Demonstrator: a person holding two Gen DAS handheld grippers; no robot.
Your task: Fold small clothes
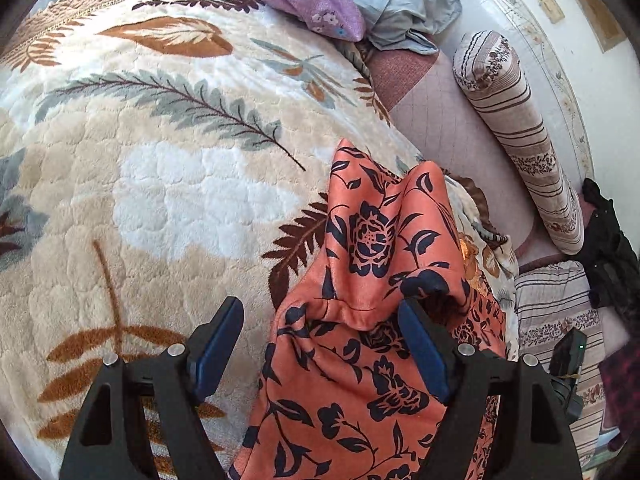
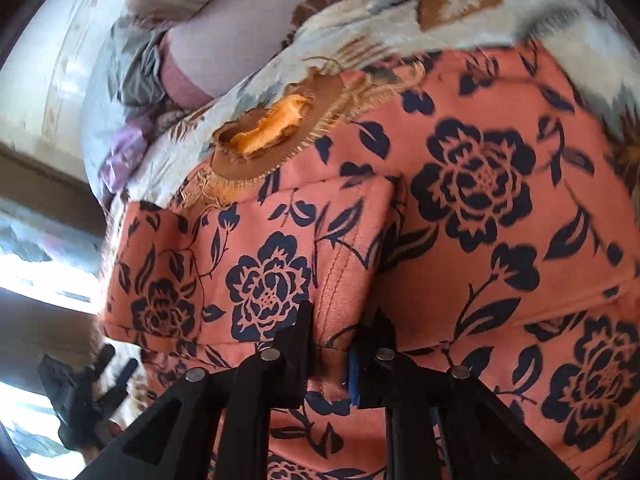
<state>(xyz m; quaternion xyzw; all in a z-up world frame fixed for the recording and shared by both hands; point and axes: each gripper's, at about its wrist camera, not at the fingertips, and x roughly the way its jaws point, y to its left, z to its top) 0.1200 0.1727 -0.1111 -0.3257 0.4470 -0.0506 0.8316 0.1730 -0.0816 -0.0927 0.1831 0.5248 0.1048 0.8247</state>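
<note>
We have the orange garment [image 1: 372,264] half lifted off the bed [image 1: 168,184]. Our left gripper [image 1: 324,340] stands wide open, its blue pads [image 1: 424,348] clear of the cloth. A raised fold of the garment hangs between and just beyond the jaws, brushing or passing close by the right-hand pad; we cannot tell whether it touches. Nothing is held on this side.

Our right gripper [image 2: 336,344] is closed on a seamed fold of the garment [image 2: 472,208], which bunches up between the fingers and spreads ahead of them and off to their right. Beyond it lies the bed's blanket, with a frayed brown patch [image 2: 260,140] ahead and left of the fingers.

As we judge it, the folding has barely started. The garment is rumpled, draped in peaks and only partly on the bed, with no clean crease or squared edge showing. We probably need a second hold with the left gripper, then to spread the cloth flat and fold it over. Ahead of the left gripper, at the far edge of the bed, other cloths [image 1: 360,4] lie in a heap, unfolded as far as we can see.
</note>
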